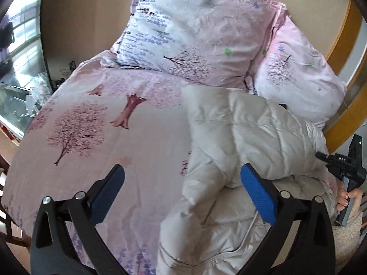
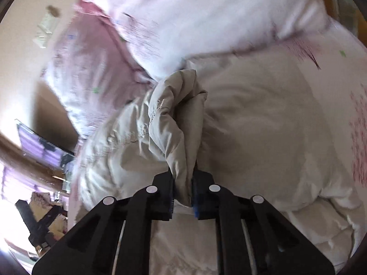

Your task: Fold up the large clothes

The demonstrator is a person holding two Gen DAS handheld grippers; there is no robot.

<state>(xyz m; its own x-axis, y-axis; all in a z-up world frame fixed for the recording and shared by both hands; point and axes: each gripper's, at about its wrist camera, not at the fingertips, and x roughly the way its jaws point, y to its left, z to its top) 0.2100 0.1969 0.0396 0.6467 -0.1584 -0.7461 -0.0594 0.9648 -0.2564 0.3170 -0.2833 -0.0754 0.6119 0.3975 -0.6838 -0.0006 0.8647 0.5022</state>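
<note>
Nearest, our right gripper (image 2: pixel 182 194) is clamped on a bunched fold of the white puffer jacket (image 1: pixel 240 137); slick, puffy fabric, so we risk it sliding out if we pull hard. Left gripper (image 1: pixel 182 190) gapes wide, empty, over the jacket's left edge. Jacket lies half-folded on the pink tree-print bedsheet (image 1: pixel 91 137). Beyond, pillows (image 1: pixel 195 34) crowd it, could snag the fold

The coat (image 1: pixel 240 142) is a pale grey-white quilted puffer, large and crumpled, lying on the right side of a pink tree-print sheet (image 1: pixel 91 137), its far edge just beside 2 pillows (image 1: pixel 195 34). It is partly doubled over itself, with puffy folds. 1 bunched fold (image 2: pixel 181 119) at its right side is pinched up off the rest.
</note>
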